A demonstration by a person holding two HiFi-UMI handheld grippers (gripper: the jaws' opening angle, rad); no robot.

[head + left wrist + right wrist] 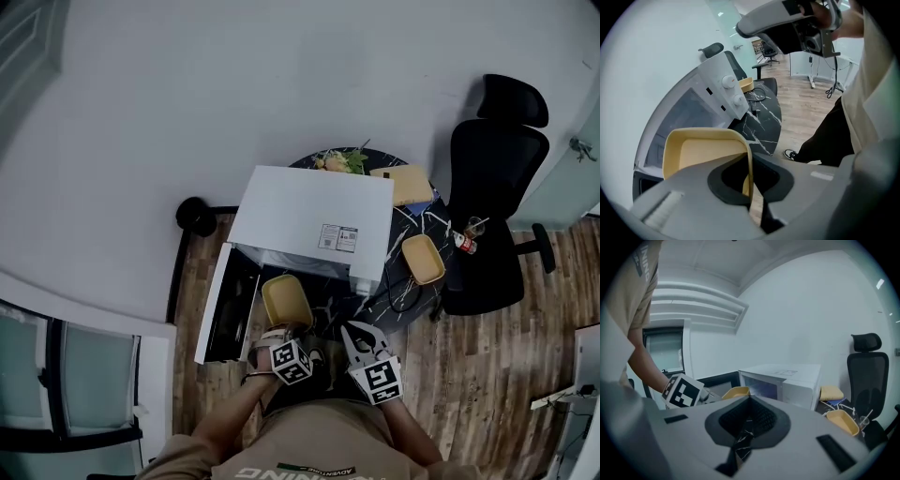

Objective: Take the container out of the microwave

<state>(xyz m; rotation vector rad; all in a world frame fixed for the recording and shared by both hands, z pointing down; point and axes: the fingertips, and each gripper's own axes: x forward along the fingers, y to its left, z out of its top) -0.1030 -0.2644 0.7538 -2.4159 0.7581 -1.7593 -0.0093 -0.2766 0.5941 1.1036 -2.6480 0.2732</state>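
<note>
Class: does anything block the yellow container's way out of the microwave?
Nothing visible. The container, its rim clamped in the left gripper, is already outside the microwave, whose door stands open.

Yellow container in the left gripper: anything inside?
The yellow container, held by its rim in the left gripper, shows a bare floor with nothing on it. The gripper's body covers its near end, so that part cannot be checked.
</note>
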